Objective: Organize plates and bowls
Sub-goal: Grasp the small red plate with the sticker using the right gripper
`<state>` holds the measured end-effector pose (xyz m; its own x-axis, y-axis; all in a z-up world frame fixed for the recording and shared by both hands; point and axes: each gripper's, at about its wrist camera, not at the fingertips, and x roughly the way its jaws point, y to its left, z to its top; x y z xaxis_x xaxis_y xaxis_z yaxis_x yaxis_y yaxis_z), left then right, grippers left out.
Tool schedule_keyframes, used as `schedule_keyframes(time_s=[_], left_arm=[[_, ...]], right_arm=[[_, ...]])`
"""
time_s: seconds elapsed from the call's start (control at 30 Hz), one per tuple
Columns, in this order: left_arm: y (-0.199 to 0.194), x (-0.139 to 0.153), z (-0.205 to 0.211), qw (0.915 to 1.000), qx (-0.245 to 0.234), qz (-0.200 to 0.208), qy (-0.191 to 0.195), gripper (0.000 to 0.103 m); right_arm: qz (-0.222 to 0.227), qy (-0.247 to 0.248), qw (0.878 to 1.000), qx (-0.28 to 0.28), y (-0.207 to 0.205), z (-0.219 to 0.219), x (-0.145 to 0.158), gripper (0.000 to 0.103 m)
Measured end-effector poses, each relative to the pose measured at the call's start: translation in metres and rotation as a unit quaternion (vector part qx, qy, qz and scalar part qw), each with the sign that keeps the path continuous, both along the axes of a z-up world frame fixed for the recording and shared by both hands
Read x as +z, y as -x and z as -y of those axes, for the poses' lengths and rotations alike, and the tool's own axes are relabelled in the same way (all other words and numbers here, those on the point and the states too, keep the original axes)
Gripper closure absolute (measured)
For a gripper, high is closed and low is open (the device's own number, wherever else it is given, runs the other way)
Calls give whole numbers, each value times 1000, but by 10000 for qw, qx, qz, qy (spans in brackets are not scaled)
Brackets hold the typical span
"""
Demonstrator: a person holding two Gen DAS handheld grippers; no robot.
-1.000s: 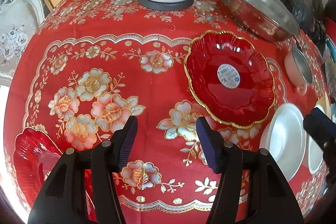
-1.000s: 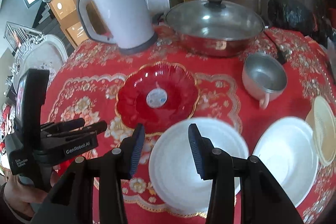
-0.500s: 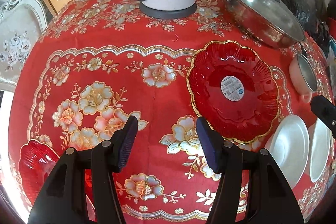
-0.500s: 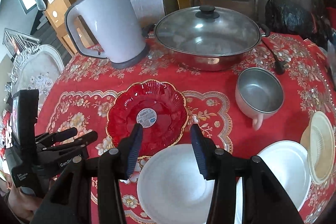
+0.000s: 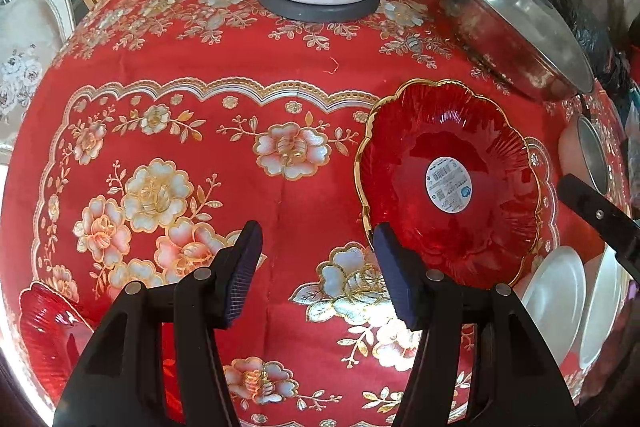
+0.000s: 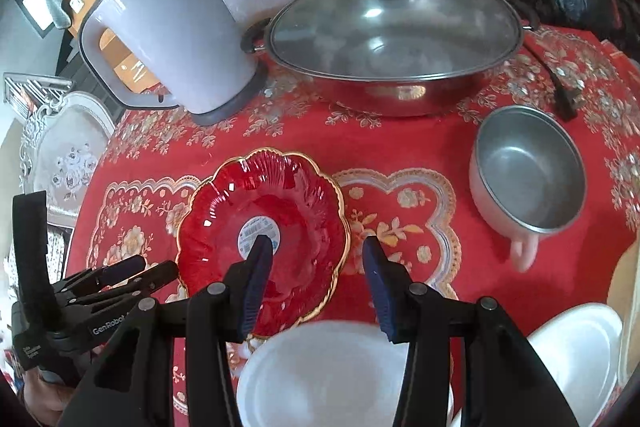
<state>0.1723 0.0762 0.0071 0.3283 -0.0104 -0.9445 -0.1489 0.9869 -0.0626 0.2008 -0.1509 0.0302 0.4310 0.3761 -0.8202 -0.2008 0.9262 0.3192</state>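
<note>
While the round table with the red flowered cloth (image 5: 192, 67) carries everything, the red scalloped glass plate with gold rim (image 6: 224, 211) lies near its middle, beside two white round plates (image 6: 340, 379). The right gripper (image 6: 318, 267) hangs above them, open and empty; the left gripper (image 5: 316, 267) is open too.

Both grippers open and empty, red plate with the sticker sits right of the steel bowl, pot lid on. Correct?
One slip: the red plate sits left of the steel bowl, as the right wrist view shows. Left gripper and right gripper are open and empty; the lid is on the pot.
</note>
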Motion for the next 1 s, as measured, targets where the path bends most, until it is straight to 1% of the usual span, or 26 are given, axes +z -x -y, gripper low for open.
schedule_keyframes(time_s=[0.07,0.13,0.23,0.33,0.43,0.53,0.63,0.67,0.73,0.77,0.9,1.0], left_arm=[[1,5,-4,10000,53,77,30,45],[1,8,-8,9998,95,133,99,45],[-5,4,-11,9998,64,-32,174,45],[-7,1,-11,9998,30,-65,192,45],[-12,-1,-9,9996,3,-96,280,45],[-17,3,-14,9992,120,-147,350,45],[-19,10,-25,9984,240,-53,507,45],[-20,11,-28,9978,241,-30,620,45],[-23,9,-29,9958,162,-25,899,45],[-25,8,-27,9953,101,-67,962,45],[-29,4,-13,9969,-183,-161,748,45],[-35,-5,-9,9953,-206,-282,900,45]], right_arm=[[-96,-69,9999,-36,-6,2,-3,56],[-77,-153,9998,-41,-8,4,-2,56],[-78,-175,9998,78,-13,1,-3,56],[-174,-86,9995,232,-21,-4,-10,56],[-270,-61,9993,245,-26,-4,-16,56],[-378,-109,9990,214,-28,-3,-20,56],[-330,-145,9991,242,-28,-2,-18,56],[-324,-120,9991,260,-29,-3,-19,55],[-334,-32,9990,293,-32,-5,-21,54],[-370,-9,9988,313,-33,-5,-23,53],[-458,59,9983,348,-36,-6,-27,53],[-513,75,9979,393,-38,-8,-30,53]])
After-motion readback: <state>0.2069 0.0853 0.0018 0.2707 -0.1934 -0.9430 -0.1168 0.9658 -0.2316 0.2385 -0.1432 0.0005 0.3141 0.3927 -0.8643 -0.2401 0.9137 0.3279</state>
